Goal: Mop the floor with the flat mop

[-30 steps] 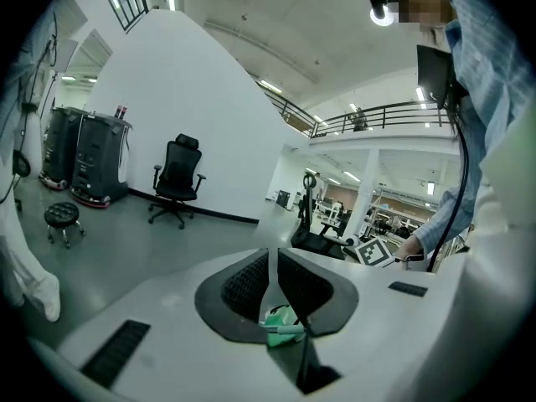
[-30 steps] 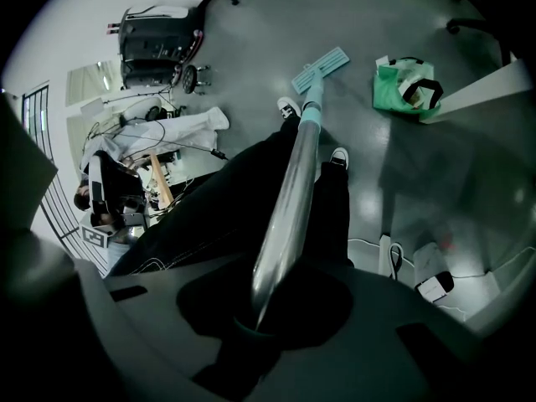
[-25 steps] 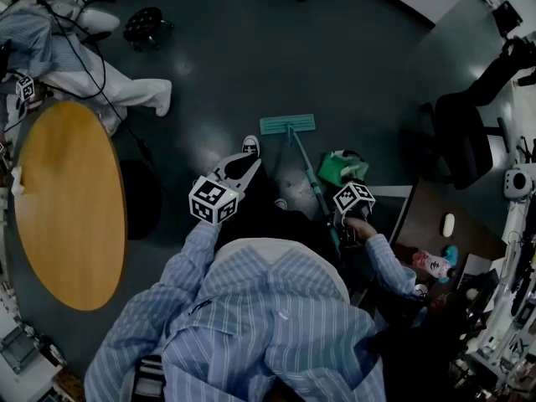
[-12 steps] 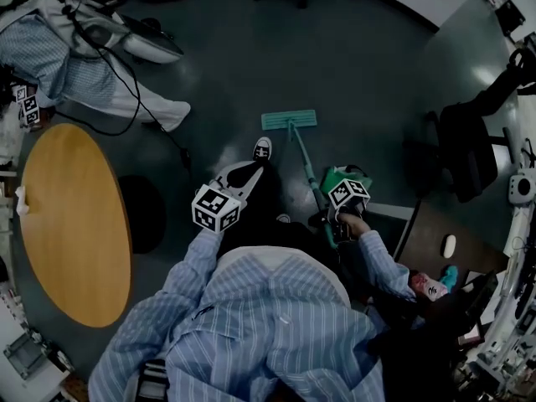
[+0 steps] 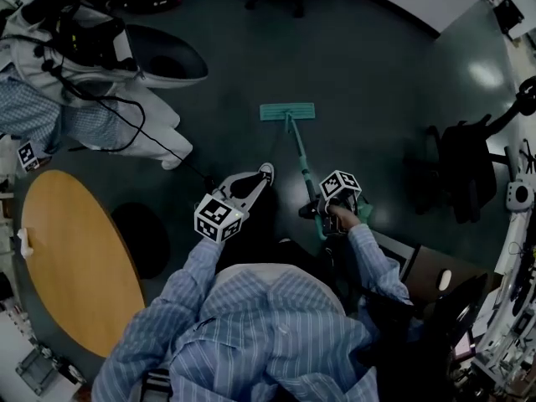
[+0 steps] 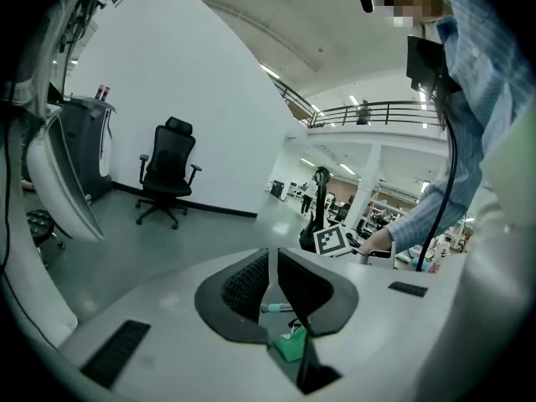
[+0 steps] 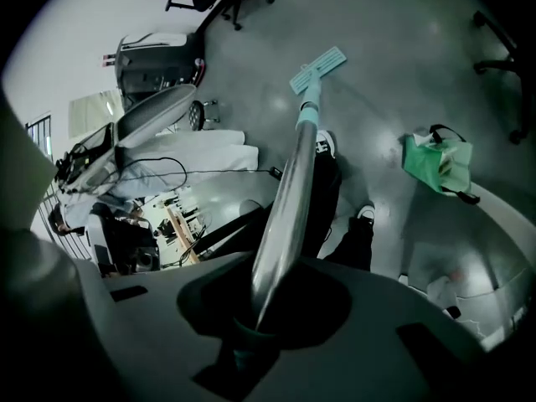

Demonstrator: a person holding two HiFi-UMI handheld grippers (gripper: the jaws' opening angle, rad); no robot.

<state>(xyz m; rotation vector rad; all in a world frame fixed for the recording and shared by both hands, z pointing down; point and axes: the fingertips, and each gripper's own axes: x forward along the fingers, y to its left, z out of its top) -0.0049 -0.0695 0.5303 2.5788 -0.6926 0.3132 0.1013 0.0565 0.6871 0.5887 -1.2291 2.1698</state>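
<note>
The flat mop has a teal head [image 5: 287, 111] lying flat on the dark grey floor ahead of me. Its handle [image 5: 301, 162] slants back from the head to my right gripper [image 5: 319, 213], which is shut on it. In the right gripper view the metal handle [image 7: 289, 191] runs from between the jaws down to the teal mop head [image 7: 318, 60]. My left gripper [image 5: 249, 184] hovers left of the handle, apart from it. Its jaws [image 6: 272, 279] stand almost together with nothing between them.
A round wooden table [image 5: 75, 258] stands at the left. A person in white trousers [image 5: 126, 111] with cables is at the upper left. A black office chair [image 5: 465, 170] is at the right. A green bag [image 7: 435, 162] lies by my feet; my shoe [image 5: 266, 172] is near the handle.
The mop head has slid a little farther forward over the floor, my right gripper following with the handle. The person at the upper left has shifted. The left gripper kept its place beside my body.
</note>
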